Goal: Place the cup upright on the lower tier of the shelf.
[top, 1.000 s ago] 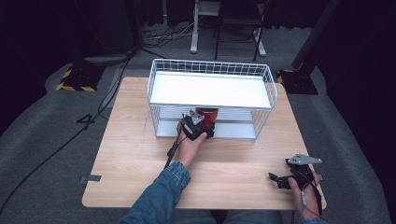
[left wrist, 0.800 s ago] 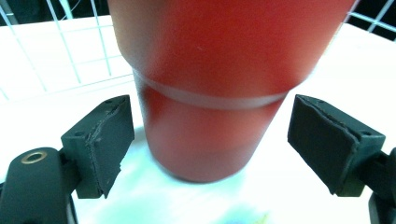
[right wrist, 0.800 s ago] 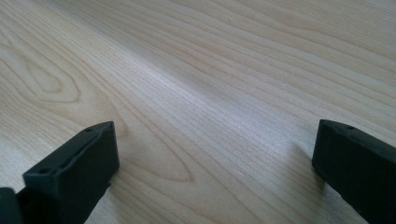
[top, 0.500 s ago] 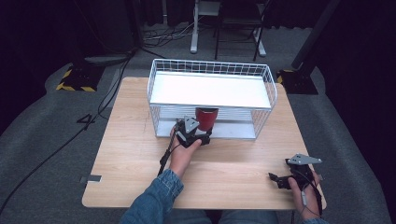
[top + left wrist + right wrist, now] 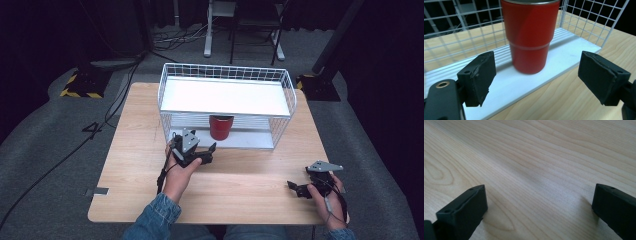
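Two hand-held black two-jaw grippers are being catalogued, nearest the work first. Item one, the left gripper (image 5: pixel 210 152), is hovering low over the table just in front of the rack, its jaws standing wide apart with nothing between them; its padded black fingertips (image 5: pixel 477 75) are framing the cup without touching it. Item two, the red metal tumbler-shaped cup (image 5: pixel 221 127), is standing upright, open mouth up and long axis vertical, on the white lower shelf (image 5: pixel 564 50) of the white wire two-tier rack (image 5: pixel 227 67), close to that shelf's front edge and under the upper tray. From the left gripper the cup is lying straight ahead along the jaws, near but apart; in the high view it is sitting just beyond and slightly right of the jaw tips. Any coming grip is probably turning on a level approach through the rack's open front, with the jaws passing either side of the upright wall. Item three, the right gripper (image 5: pixel 296 190), is resting at the near right of the pale wooden table (image 5: pixel 250 170), jaws likewise spread over bare wood, well apart from the cup. So the left hand (image 5: pixel 180 175), coming out of a blue denim sleeve (image 5: pixel 155 215), is being judged much the nearer.
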`<state>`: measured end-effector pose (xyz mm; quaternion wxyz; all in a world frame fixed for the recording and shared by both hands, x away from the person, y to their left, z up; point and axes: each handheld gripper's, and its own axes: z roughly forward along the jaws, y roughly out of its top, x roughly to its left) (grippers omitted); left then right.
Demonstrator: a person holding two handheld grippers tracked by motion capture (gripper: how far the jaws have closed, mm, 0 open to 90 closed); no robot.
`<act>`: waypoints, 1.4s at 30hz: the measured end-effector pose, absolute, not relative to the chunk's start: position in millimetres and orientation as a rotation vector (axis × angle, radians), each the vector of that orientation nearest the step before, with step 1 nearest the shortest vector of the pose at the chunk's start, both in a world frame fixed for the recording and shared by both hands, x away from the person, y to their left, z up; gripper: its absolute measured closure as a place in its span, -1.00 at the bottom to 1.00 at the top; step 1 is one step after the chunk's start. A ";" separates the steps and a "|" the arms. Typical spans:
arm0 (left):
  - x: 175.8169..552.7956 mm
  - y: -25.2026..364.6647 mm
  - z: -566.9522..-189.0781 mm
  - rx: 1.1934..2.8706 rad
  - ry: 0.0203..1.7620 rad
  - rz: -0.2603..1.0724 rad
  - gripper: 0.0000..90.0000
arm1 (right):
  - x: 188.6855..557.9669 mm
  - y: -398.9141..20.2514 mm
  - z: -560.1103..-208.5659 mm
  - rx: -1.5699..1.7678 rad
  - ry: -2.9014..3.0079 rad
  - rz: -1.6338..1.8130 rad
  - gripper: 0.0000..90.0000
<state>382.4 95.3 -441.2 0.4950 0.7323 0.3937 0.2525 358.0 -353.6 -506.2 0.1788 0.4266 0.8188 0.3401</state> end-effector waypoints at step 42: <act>328.3 247.1 -475.6 1.957 1.159 0.444 -0.65 | 366.8 -347.8 -506.5 1.200 2.315 0.964 -1.00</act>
